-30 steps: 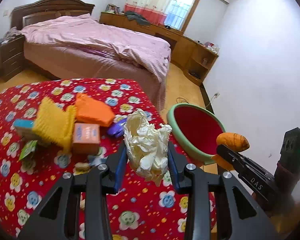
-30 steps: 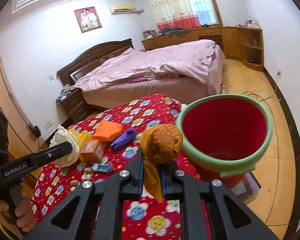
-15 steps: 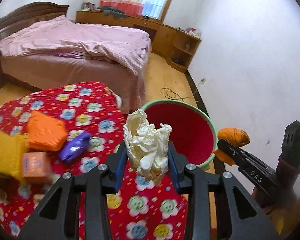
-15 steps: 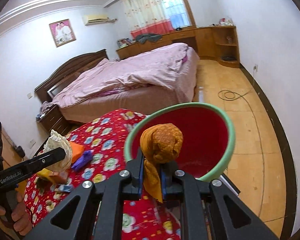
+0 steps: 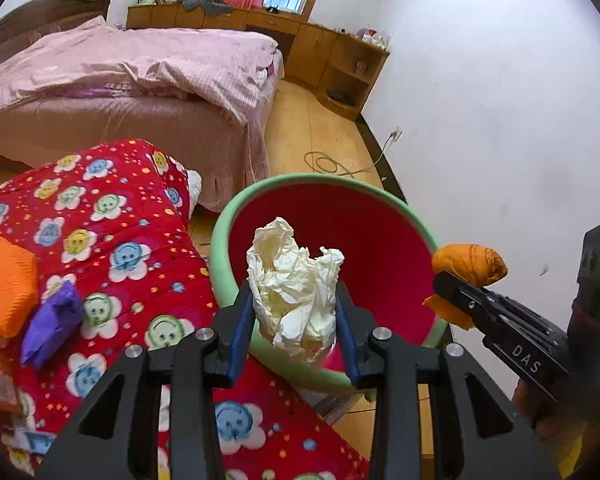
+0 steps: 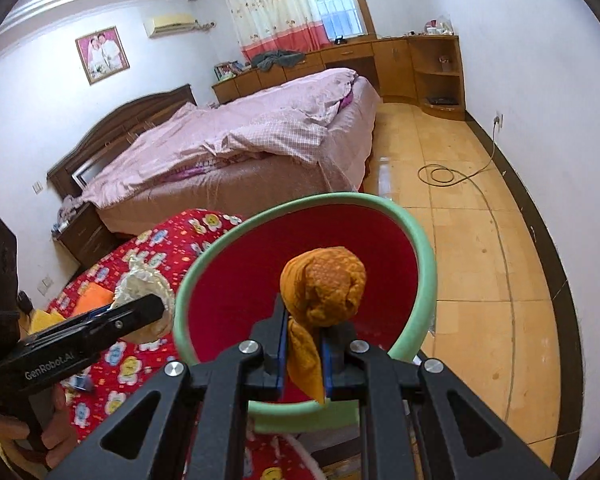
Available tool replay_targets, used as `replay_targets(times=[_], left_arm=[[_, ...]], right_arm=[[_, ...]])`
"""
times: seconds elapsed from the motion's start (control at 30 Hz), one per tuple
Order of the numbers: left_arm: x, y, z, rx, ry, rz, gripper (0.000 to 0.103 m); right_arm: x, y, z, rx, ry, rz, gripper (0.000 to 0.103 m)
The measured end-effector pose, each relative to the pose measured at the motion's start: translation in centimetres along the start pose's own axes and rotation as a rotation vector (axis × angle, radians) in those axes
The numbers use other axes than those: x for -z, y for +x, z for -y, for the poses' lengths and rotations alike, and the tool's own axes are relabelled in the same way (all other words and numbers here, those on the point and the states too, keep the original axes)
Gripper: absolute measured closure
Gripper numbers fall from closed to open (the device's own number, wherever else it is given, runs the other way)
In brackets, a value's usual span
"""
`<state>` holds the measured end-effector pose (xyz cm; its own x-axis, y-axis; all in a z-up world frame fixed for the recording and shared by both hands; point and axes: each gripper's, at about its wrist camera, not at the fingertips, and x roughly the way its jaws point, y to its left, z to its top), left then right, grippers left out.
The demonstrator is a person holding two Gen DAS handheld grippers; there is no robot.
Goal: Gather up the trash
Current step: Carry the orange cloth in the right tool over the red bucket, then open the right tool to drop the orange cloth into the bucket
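red bin [image 5: 380, 240] sits just ahead of both; my left hand-held gripper [image 5: 296, 320] clamps white paper [image 5: 292, 280], my right hand-held gripper [image 6: 304, 344] pinches an orange wad [image 6: 324, 288]. neither dropped; wrappers [image 5: 48, 316] remain on the worktop [image 5: 140, 216].
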<state>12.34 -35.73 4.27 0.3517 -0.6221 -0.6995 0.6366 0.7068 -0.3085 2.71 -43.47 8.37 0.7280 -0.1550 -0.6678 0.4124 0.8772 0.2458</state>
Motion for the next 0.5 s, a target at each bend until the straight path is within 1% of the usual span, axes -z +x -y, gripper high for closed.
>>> replay_targets(times=[0.17, 0.4, 0.43, 0.5], left_arm=[[-0.2, 2.1, -0.4, 0.005, -0.007, -0.040, 0.065], [0.0, 2.9, -0.2, -0.001, 0.005, -0.051, 0.065], [0.0, 3.0, -0.2, -0.003, 0.004, -0.050, 0.064], [0.0, 2.9, 0.0, -0.007, 0.010, -0.048, 0.057]], right_arm=[[-0.3, 1.8, 0.5, 0.008, -0.005, -0.028, 0.088], [-0.2, 3.6, 1.2, 0.010, 0.009, -0.059, 0.088], [-0.2, 3.8, 1.2, 0.010, 0.010, -0.062, 0.087], [-0.2, 3.9, 1.3, 0.006, 0.013, -0.066, 0.086]])
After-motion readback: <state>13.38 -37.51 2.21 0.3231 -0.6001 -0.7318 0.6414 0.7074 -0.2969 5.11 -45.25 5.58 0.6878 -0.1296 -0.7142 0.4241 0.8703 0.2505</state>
